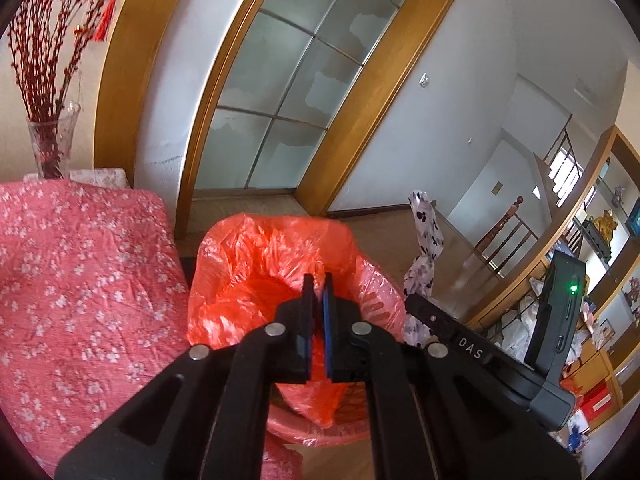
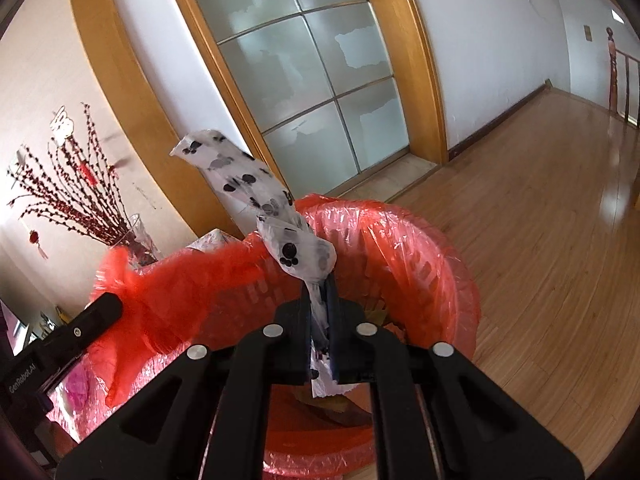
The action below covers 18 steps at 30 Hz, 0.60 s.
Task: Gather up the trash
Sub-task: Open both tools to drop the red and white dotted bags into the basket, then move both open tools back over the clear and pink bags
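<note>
A bin lined with a red plastic bag (image 1: 248, 264) (image 2: 420, 248) stands on the floor right below both grippers. My left gripper (image 1: 318, 280) is shut on the liner's rim, with red film caught between its pads. In the right wrist view the left gripper (image 2: 108, 304) shows at the left with that red film stretched out toward it. My right gripper (image 2: 320, 284) is shut on a white plastic bag with black paw prints (image 2: 280, 200), which sticks up twisted above the bin. In the left wrist view the paw-print bag (image 1: 426, 240) rises from the right gripper (image 1: 412, 302). Some trash (image 2: 384, 312) lies inside the bin.
A pink floral cloth (image 1: 80, 260) covers furniture left of the bin, with a glass vase of red branches (image 1: 52, 144) behind it. A frosted glass door in a wooden frame (image 1: 288, 92) stands beyond. Wooden floor (image 2: 540, 200) stretches to the right; shelves (image 1: 592, 240) line the right.
</note>
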Available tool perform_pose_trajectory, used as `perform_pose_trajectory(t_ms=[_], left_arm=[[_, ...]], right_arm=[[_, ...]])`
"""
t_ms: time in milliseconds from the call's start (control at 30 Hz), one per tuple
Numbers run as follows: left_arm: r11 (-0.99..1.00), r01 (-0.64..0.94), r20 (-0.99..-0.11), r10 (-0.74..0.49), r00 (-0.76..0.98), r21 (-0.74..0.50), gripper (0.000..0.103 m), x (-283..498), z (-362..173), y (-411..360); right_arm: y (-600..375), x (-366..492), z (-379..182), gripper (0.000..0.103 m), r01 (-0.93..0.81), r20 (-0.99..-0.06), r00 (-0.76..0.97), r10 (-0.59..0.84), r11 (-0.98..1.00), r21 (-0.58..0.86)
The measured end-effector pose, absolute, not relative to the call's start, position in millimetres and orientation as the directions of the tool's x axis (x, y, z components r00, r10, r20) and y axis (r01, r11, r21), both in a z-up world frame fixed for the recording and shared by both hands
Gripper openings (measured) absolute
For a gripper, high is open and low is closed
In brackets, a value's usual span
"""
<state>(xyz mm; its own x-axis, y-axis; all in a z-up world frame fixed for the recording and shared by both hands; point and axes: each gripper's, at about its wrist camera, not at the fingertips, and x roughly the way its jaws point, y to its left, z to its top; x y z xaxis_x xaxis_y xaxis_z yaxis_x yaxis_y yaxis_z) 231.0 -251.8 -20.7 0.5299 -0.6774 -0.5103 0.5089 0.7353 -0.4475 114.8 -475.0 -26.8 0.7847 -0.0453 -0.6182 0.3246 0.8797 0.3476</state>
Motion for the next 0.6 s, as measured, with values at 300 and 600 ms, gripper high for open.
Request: perform_pose_trajectory(t_ms=[300, 600], left_arm=[[0.779, 0.476, -0.541, -0.627, 0.560, -0.408, 0.034, 233, -30, -241], [0.879, 0.409, -0.537, -0.474, 0.697, -0.245, 0.050, 207, -26, -174]], right_arm=[[-474, 107, -33, 0.044, 0.358, -0.632, 0.768, -0.103, 0.888, 0.290], [-435, 103, -17, 0.045, 0.313, -0.594, 0.791, -0.143, 0.930, 0.192]])
